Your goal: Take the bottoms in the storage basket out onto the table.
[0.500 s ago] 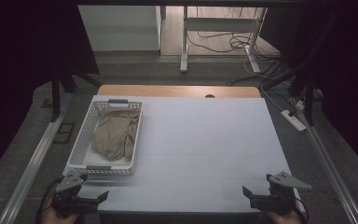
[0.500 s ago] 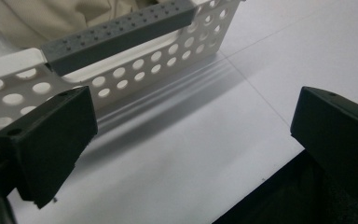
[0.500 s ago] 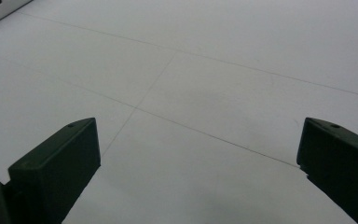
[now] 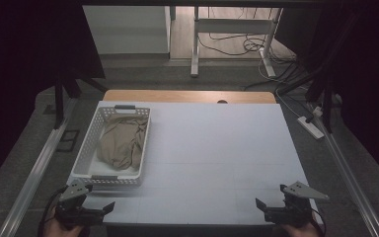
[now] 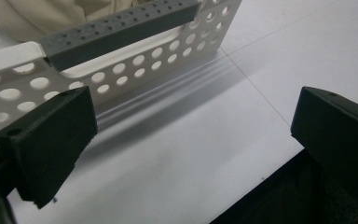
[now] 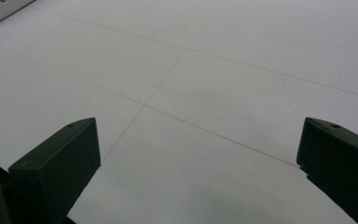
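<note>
L gripper [image 4: 86,210] sits lower left of high view, jaws wide apart, just below white basket [image 4: 90,148] w/ beige cloth [image 4: 121,143] inside; grey handle [image 5: 121,28] faces it. R gripper [image 4: 281,211] lower right, jaws apart too, over bare white table [image 4: 217,148], well apart from basket.

A lab-like recording room: a white-topped table [image 4: 217,148] ringed by black curtains [image 4: 24,59], with loose cables [image 4: 232,47] at the upper middle.
</note>
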A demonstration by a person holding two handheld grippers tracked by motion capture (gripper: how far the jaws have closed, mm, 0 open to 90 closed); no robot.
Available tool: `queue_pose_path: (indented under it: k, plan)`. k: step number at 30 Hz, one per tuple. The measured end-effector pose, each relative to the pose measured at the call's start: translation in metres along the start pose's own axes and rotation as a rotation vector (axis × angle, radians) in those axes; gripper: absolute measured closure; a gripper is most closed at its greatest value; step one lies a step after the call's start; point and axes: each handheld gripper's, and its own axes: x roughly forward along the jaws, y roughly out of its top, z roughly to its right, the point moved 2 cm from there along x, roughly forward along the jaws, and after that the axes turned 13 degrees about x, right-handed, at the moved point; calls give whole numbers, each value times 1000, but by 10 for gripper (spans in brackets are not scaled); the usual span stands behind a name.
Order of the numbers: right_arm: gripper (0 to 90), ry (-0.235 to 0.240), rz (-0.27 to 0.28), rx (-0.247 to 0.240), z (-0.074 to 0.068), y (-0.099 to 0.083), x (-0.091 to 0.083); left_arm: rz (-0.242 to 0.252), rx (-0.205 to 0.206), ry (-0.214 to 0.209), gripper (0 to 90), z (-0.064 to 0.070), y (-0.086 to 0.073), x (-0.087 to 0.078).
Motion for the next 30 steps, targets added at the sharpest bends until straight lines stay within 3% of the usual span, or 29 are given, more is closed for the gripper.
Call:
queue_pose_path:
  k: [18, 30]
  plan:
    - [0, 3, -7, -12, -1, 0, 0, -2, -13, -45, 8, -3, 0, 1]
    - [0, 1, -12, -20, -2, 0, 1, 35, -39, -82, 4, -5, 0, -2]
